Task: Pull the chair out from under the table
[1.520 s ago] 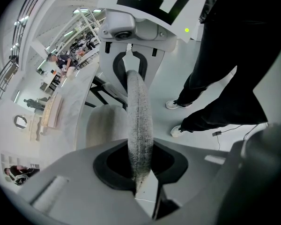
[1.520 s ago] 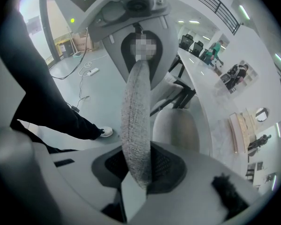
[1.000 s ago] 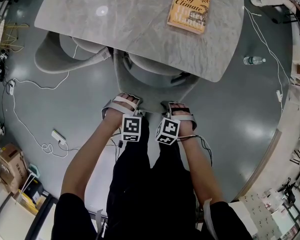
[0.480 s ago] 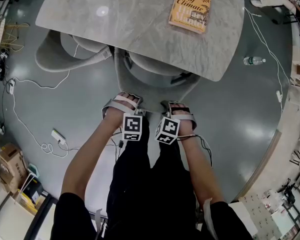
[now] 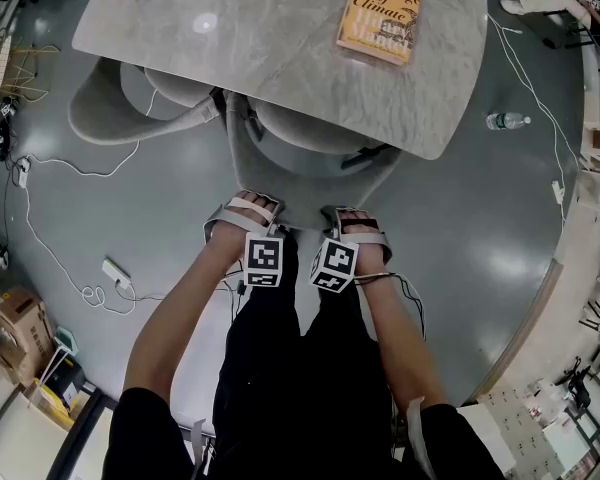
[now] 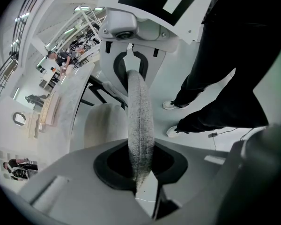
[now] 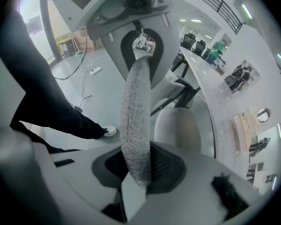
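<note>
Left tongs (image 6: 139,175), right tongs (image 7: 136,175) on chair back (image 5: 315,180)

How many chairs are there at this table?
2. The near chair sits half under the table, its backrest clamped by the left gripper and right gripper. The other chair stands left of it in the head view, also partly under. More could be hidden under the table.

**A:** The counter (image 5: 260,48) is covering most of the seat of the chair (image 5: 310,173) in the head view, and the picture's top edge is cutting the counter off.

**B:** The second chair (image 5: 105,113) is sitting half under it too. Small print on the book (image 5: 380,18) is coming out too fine to read.

**A:** The tips of the left claw (image 5: 246,206) and right claw (image 5: 353,216) are hiding behind their own bodies there.
</note>
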The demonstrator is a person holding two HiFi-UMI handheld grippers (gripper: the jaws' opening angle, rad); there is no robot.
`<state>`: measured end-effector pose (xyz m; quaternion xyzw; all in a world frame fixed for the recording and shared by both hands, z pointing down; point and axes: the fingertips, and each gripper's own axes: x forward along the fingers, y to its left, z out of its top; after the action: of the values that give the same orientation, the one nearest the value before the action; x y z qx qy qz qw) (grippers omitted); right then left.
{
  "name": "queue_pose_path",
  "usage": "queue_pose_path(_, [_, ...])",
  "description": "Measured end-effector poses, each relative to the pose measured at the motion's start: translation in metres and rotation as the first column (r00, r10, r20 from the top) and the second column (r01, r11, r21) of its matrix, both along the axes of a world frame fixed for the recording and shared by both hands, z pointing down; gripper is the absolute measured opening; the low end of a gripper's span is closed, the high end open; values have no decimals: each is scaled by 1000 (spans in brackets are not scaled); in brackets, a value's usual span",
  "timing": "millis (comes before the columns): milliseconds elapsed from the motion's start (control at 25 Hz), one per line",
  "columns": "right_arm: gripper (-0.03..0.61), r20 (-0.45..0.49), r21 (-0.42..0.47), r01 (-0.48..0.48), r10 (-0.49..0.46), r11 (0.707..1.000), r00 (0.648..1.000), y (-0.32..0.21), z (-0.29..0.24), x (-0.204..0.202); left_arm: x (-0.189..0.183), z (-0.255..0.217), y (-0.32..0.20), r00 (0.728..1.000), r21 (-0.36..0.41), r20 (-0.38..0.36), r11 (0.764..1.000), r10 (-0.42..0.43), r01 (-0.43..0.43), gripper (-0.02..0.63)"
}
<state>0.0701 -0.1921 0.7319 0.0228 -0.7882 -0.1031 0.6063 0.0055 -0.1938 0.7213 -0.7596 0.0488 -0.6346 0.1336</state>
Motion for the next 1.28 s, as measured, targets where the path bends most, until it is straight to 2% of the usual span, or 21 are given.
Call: queue_pose_path(1280, [81, -32, -2, -19, 19, 1000, 999, 35, -1, -6, -5, -1, 36, 1000, 10, -16, 1000, 7, -7, 74])
